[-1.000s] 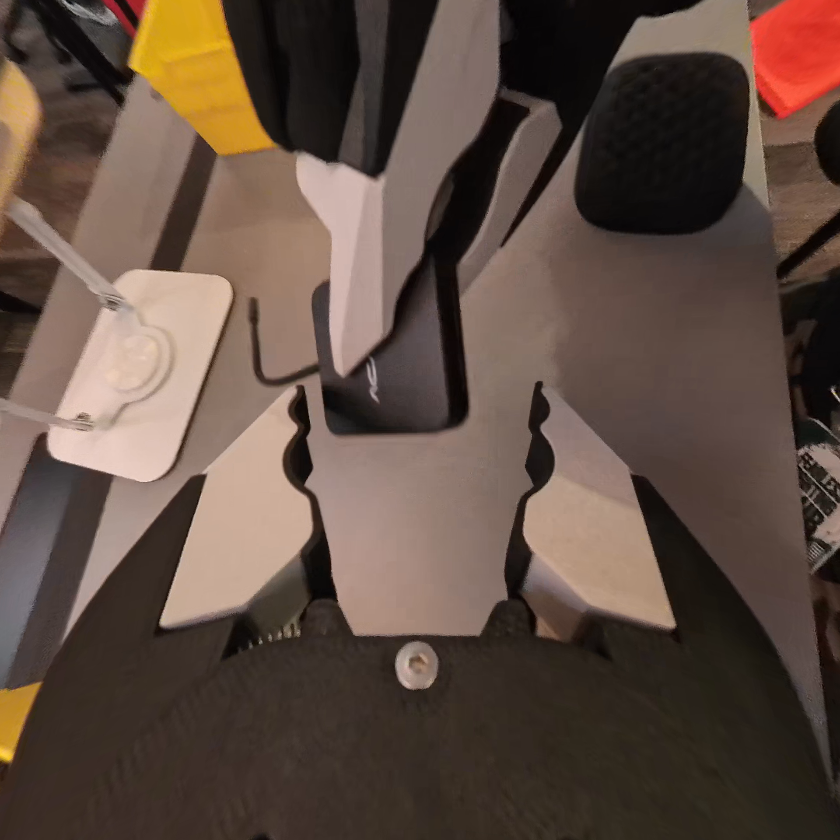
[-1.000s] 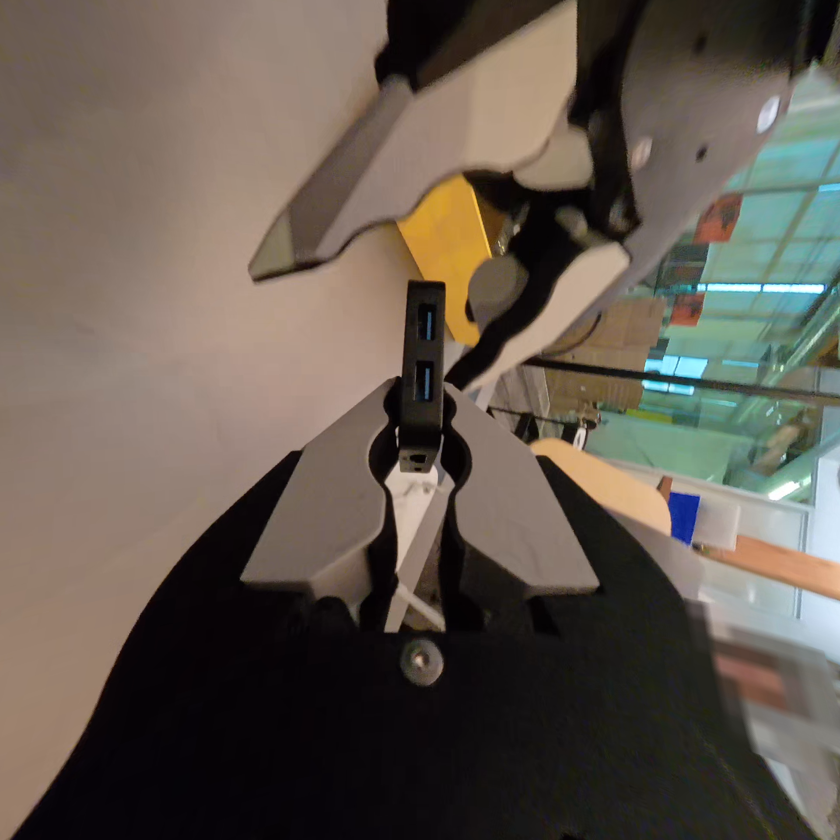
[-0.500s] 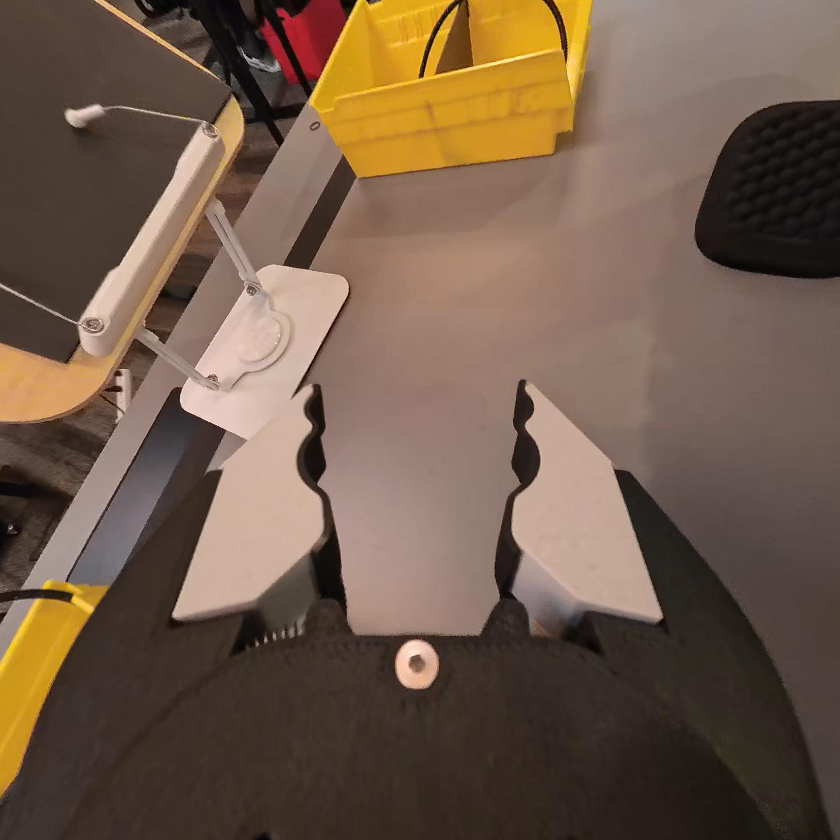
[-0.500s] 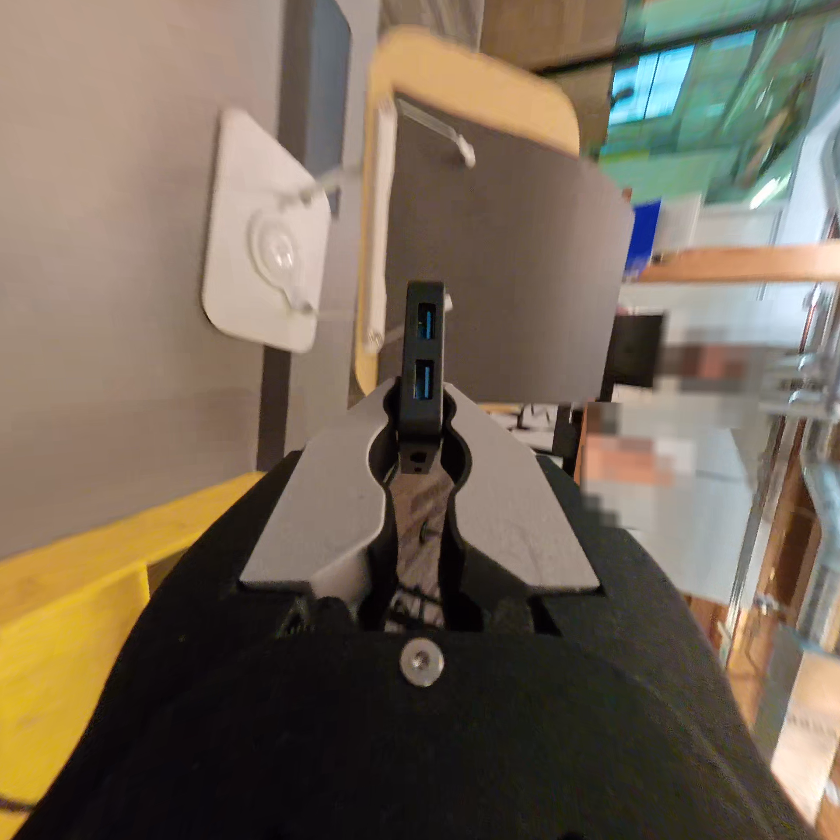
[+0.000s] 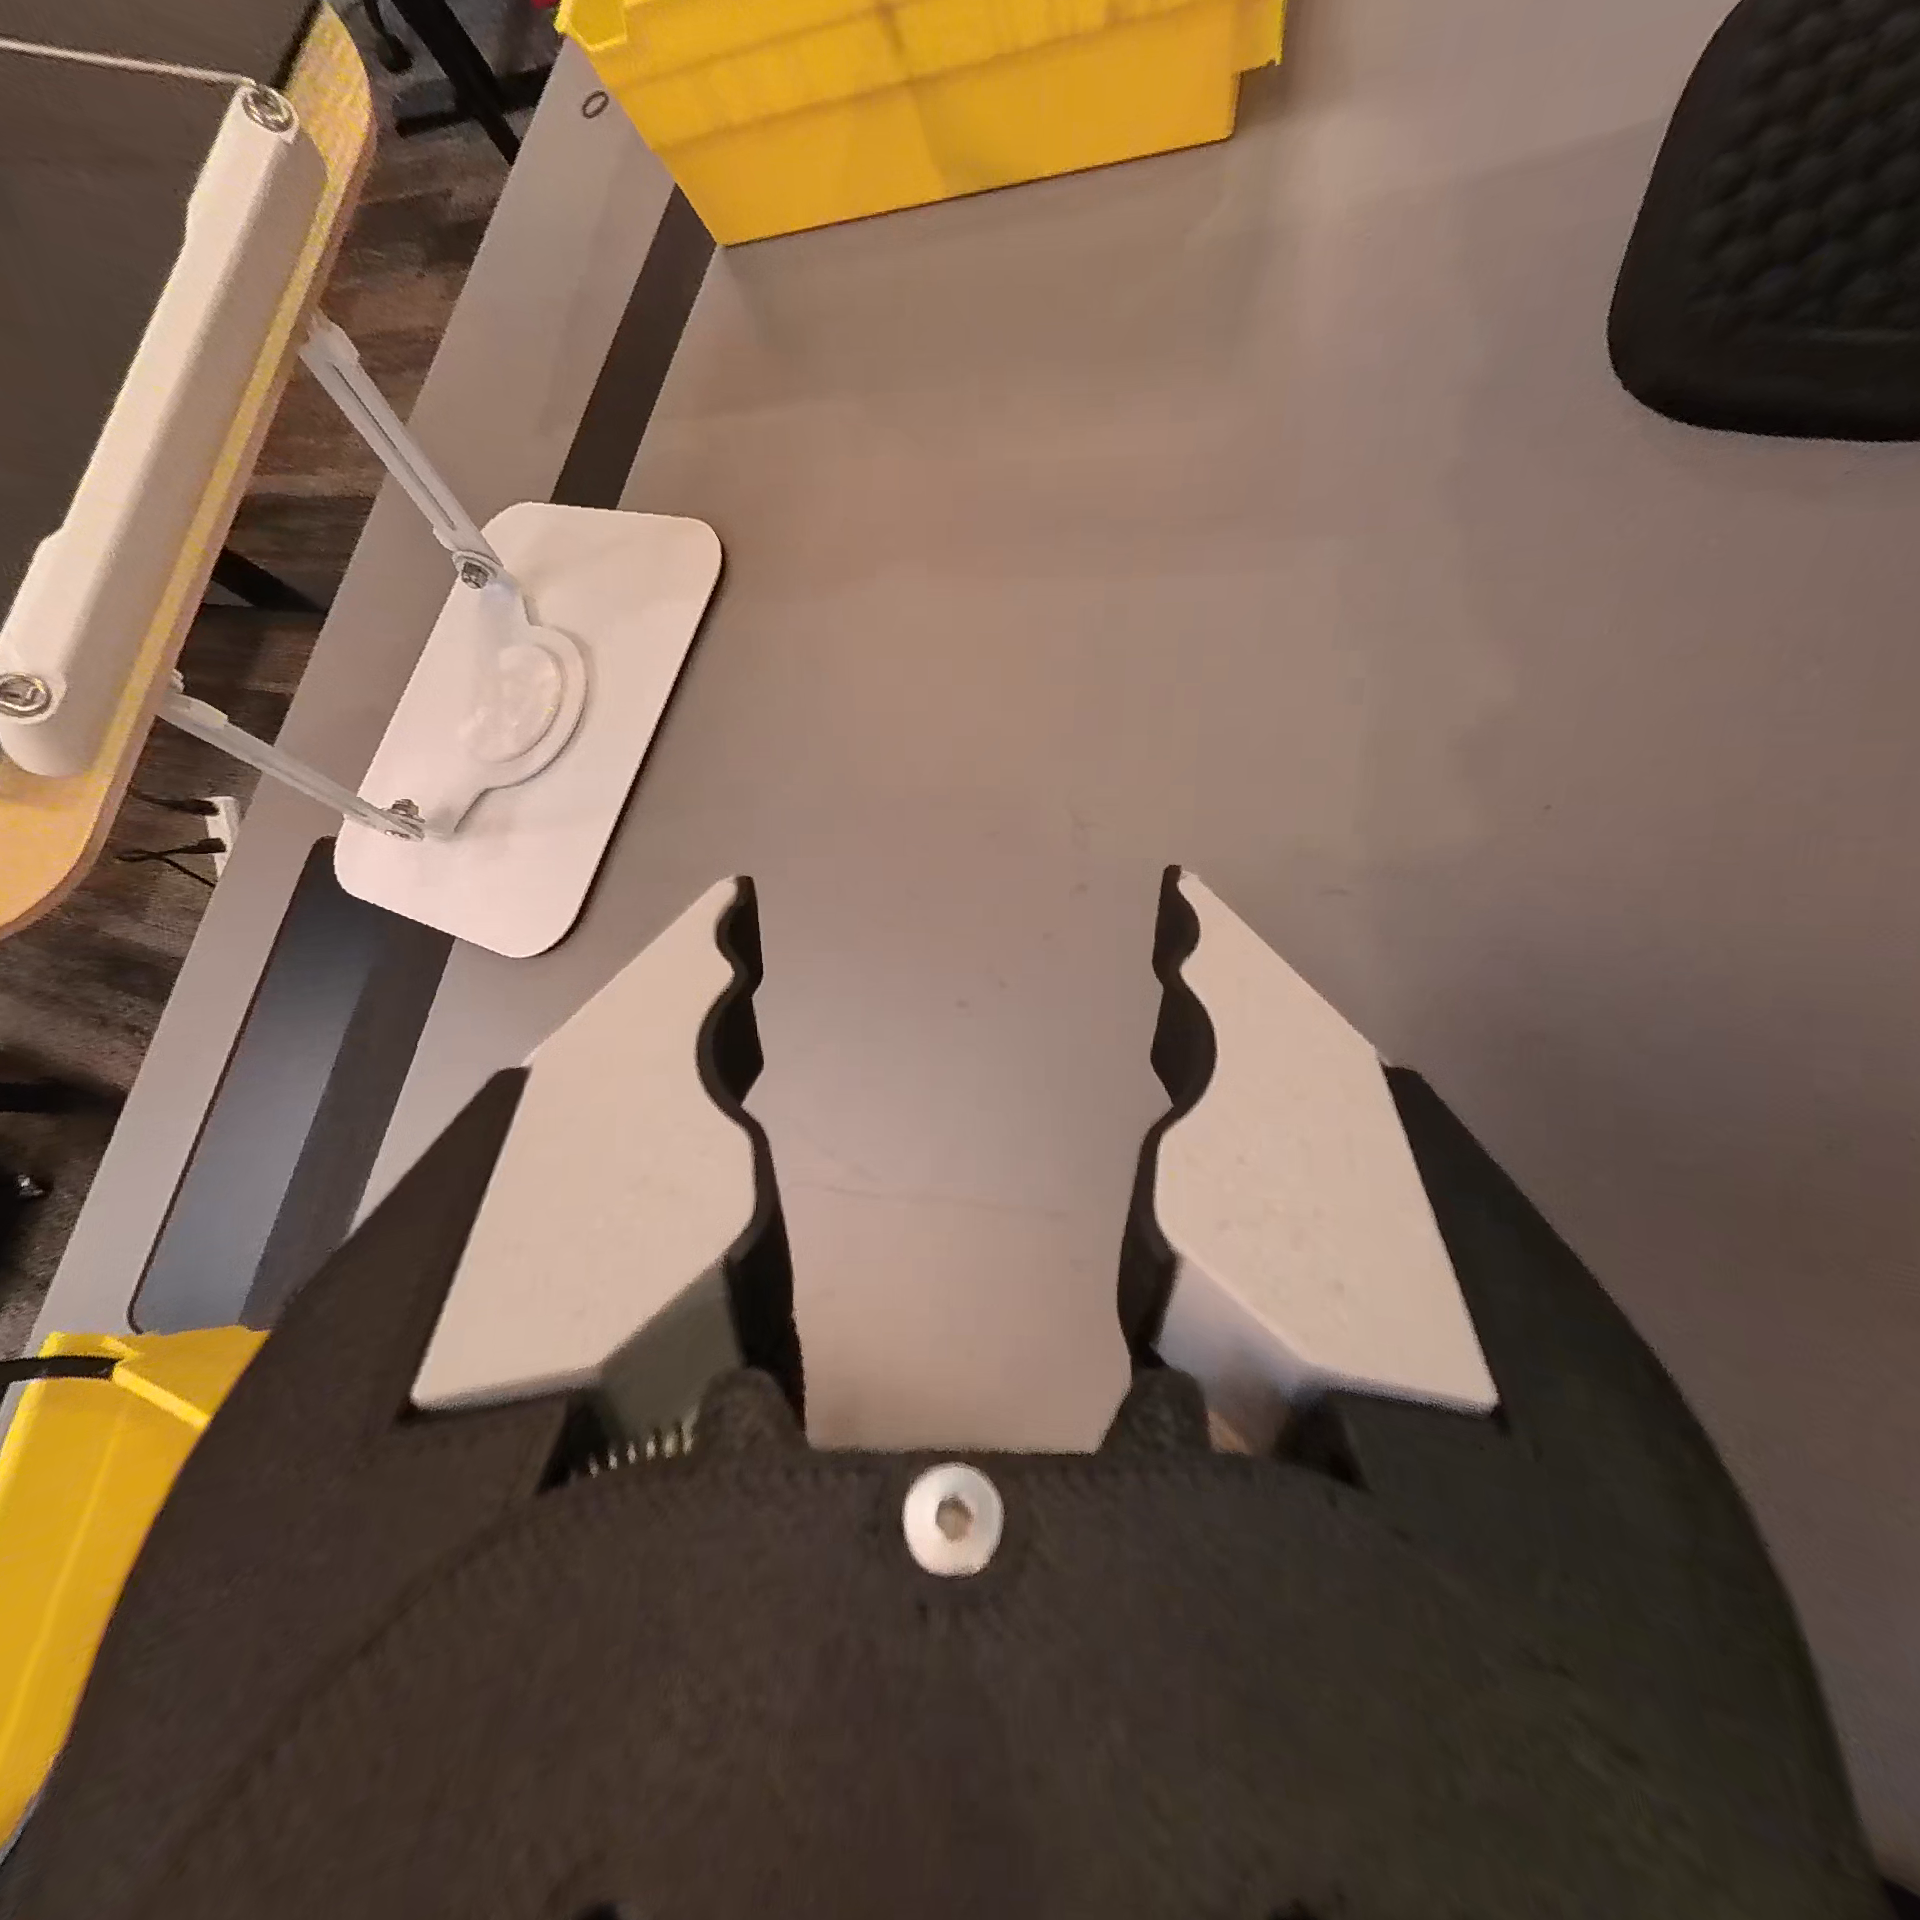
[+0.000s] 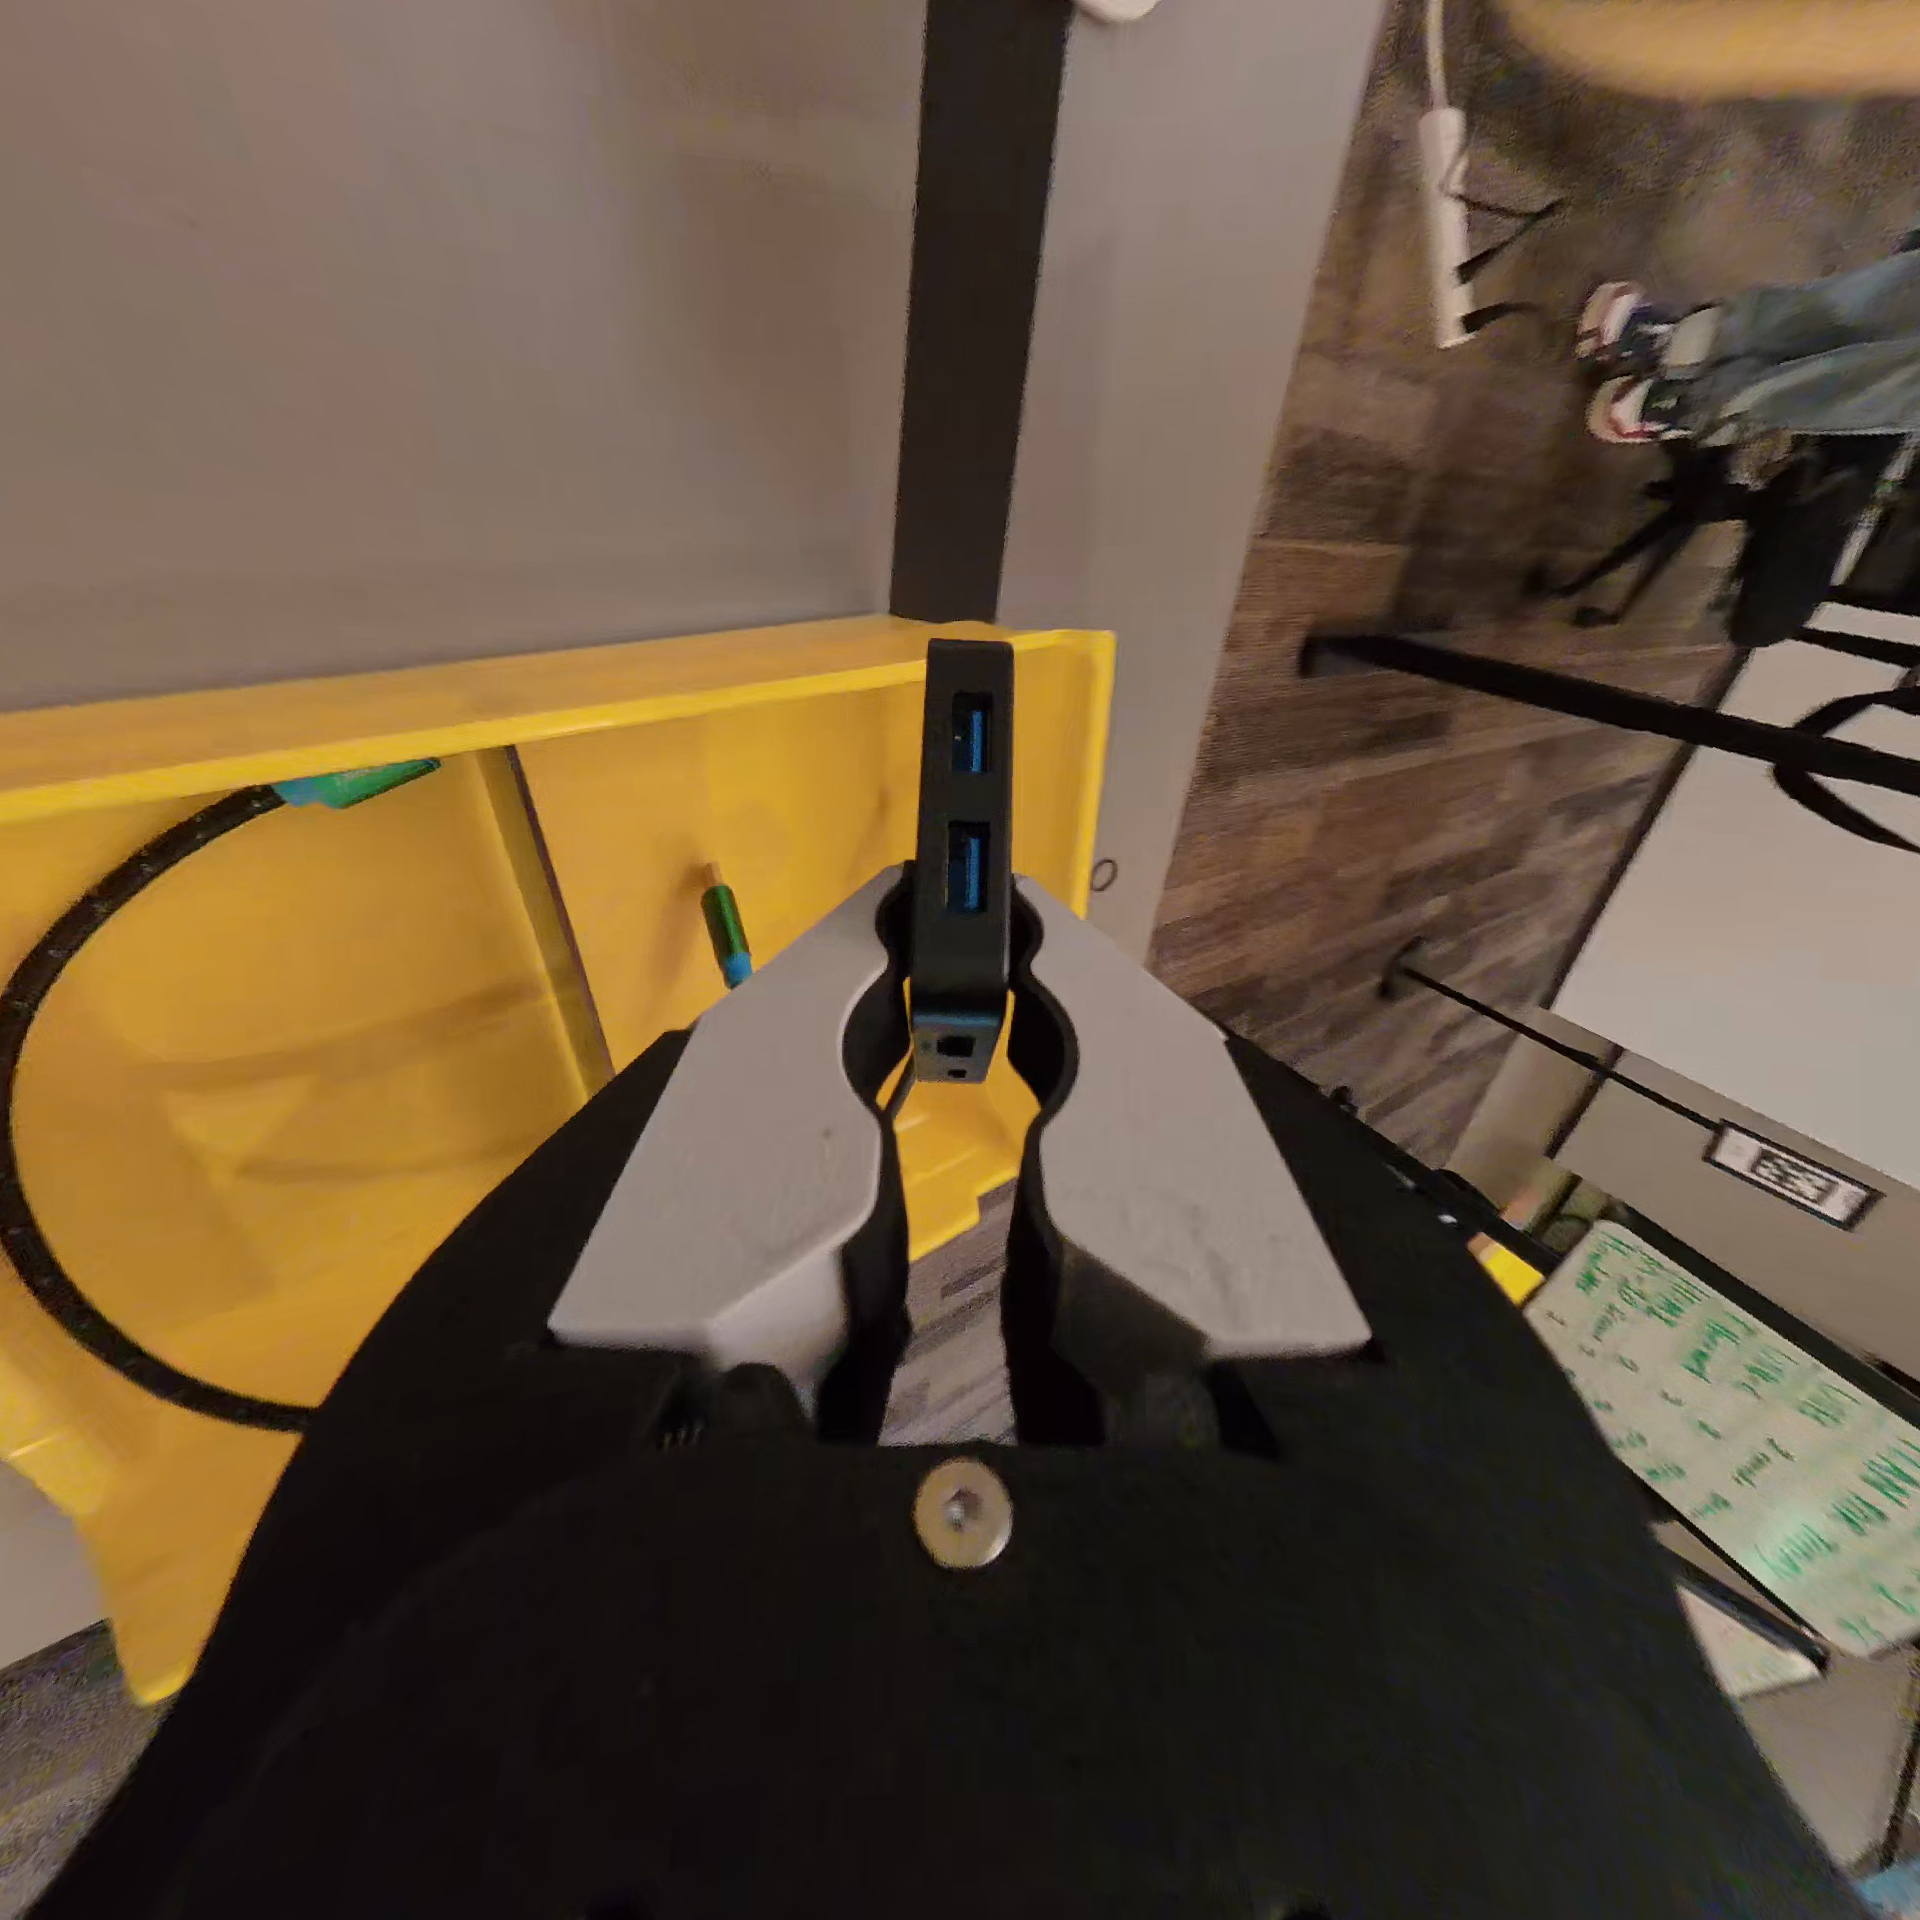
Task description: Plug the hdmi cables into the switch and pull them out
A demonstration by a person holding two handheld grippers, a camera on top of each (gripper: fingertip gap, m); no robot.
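your right gripper (image 6: 958,914) is clamping the black switch (image 6: 964,831) over the yellow bin (image 6: 312,997) holding a braided cable (image 6: 62,935); your left gripper (image 5: 956,894) is hovering wide open, empty, above the grey table (image 5: 1039,520).

Switch (image 6: 961,831): black, blue ports. Beside it, bin (image 6: 312,997) yellow; inside, cable (image 6: 62,1091) black braided, plugs green-blue. Table (image 5: 1143,623) grey. Pad (image 5: 1787,208) black, honeycomb-textured. Plate (image 5: 540,717) white.

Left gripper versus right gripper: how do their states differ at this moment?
The left gripper has its jaws spread wide and empty over the grey tabletop; the right gripper has jaws shut on the slim black switch. Both have grey fingers on black bodies.
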